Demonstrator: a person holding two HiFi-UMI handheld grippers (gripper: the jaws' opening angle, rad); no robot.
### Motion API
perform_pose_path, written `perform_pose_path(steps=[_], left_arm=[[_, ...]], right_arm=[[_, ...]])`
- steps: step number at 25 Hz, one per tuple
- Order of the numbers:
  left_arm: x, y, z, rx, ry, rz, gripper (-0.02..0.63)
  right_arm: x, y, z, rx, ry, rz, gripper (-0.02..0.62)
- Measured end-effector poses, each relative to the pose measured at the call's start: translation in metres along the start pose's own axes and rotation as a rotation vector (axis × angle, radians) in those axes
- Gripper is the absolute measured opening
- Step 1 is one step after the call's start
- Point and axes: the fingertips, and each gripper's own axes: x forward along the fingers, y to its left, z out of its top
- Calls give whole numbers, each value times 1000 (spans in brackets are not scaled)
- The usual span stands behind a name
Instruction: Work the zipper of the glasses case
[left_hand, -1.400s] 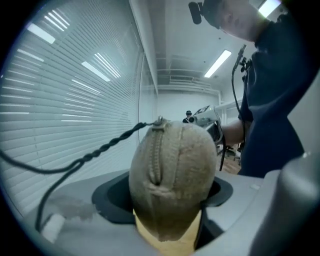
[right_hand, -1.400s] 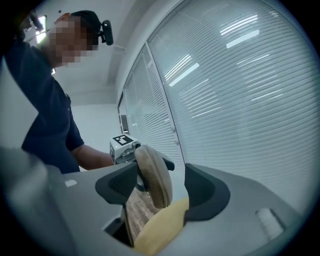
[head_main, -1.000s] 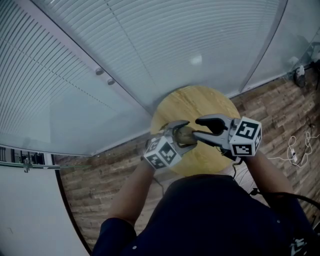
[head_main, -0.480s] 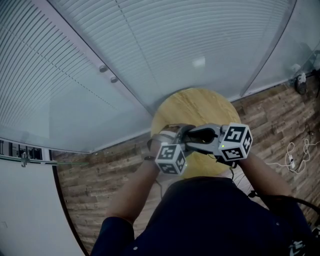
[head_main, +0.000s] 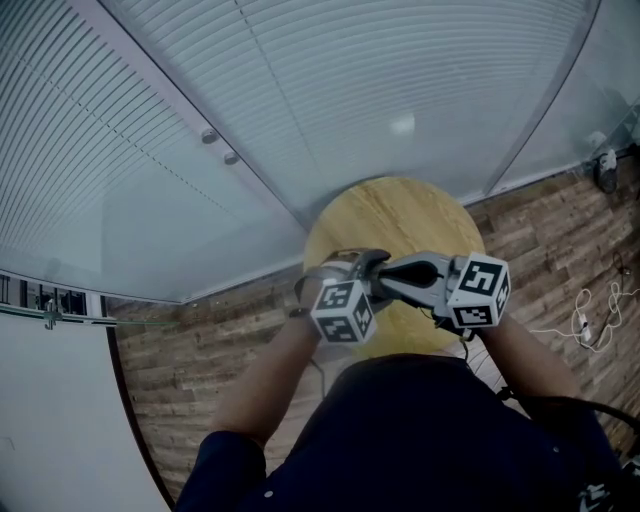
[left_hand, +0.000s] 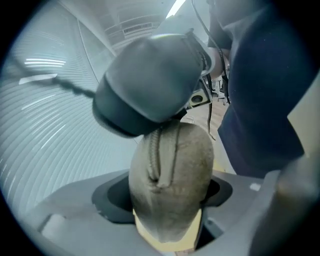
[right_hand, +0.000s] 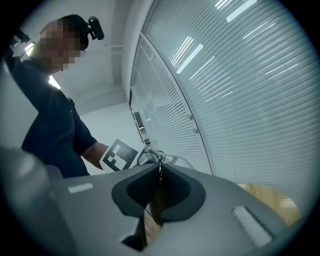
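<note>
You are looking down at a round wooden table (head_main: 395, 212), which is standing on a floor (head_main: 200, 370) of brown wooden planks. A loose tangle of white cable (head_main: 592, 312) is lying on those planks to your right, well apart from the table. A small dark object (head_main: 603, 165), too small to tell, is sitting farther off on the floor by the wall.
</note>
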Motion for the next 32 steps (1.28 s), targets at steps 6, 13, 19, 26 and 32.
perform_pose_path(steps=[6, 13, 19, 26, 32], left_arm=[[-1, -3, 16, -166, -72, -85, 353], [-14, -8, 35, -310, -217, -144, 341], [-34, -6, 44, -394, -362, -152, 308], [-51, -1, 56, -414, -473, -163, 307], [-62, -3, 67, -435, -509, -195, 305]], right_arm=[[-14, -4, 13, -36, -82, -35, 11], [-27, -2, 21, -73, -187, -62, 8], [-38, 4, 32, -58, -281, -34, 8], [-43, 12, 45, -88, -326, -1, 8], [-55, 20, 52, -63, -411, 49, 8]])
